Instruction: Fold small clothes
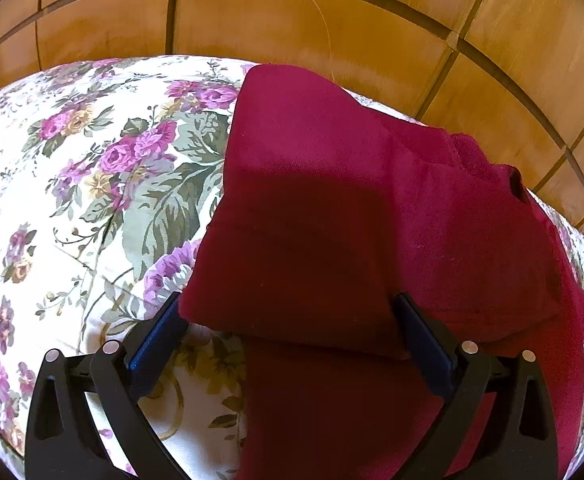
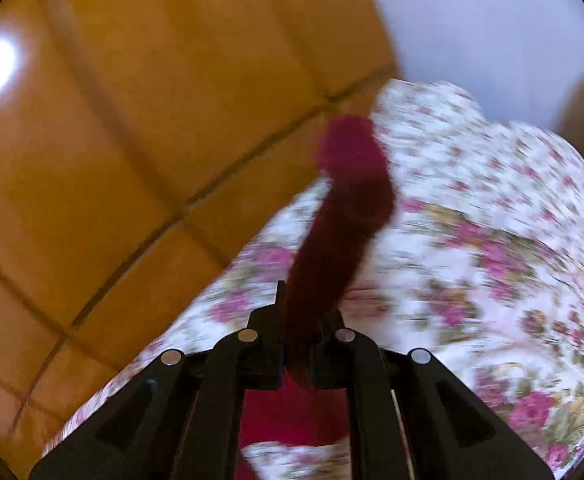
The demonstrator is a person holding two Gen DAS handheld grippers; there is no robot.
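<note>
While the dark red garment point(image 1: 332, 208) lay spread over the flowered bedcover point(image 1: 91, 168), the left gripper point(image 1: 292, 320) hung above its near edge with jaws wide apart. One blue-padded finger point(image 1: 159, 336) stood just off the garment's left corner, over the flowered cloth; the other finger point(image 1: 424, 340) stood over the red fabric itself. The folded near edge of the garment ran between the two, yet neither pad pressed on it as far as I could see. Farther back the cloth was doubled over itself in a thick layer, with a rumpled seam toward the right, and a strip of it trailed off to the right edge of the bedcover. Beyond the bed stood a wall of orange-brown wooden panels point(image 1: 292, 20).

From the right wrist view everything was smeared with blur. The right gripper point(image 2: 298, 328) had its jaws drawn together on a bunched part of the same garment point(image 2: 344, 216), the fabric pinched between them and rising away from the tips in a narrow, rope-like twist toward the far side. More red cloth showed beneath the gripper's frame, close to the camera. Under the lifted strip lay the bedcover point(image 2: 492, 240), and to the left ran the wooden panels point(image 2: 131, 140), with a pale wall point(image 2: 492, 32) above.
</note>
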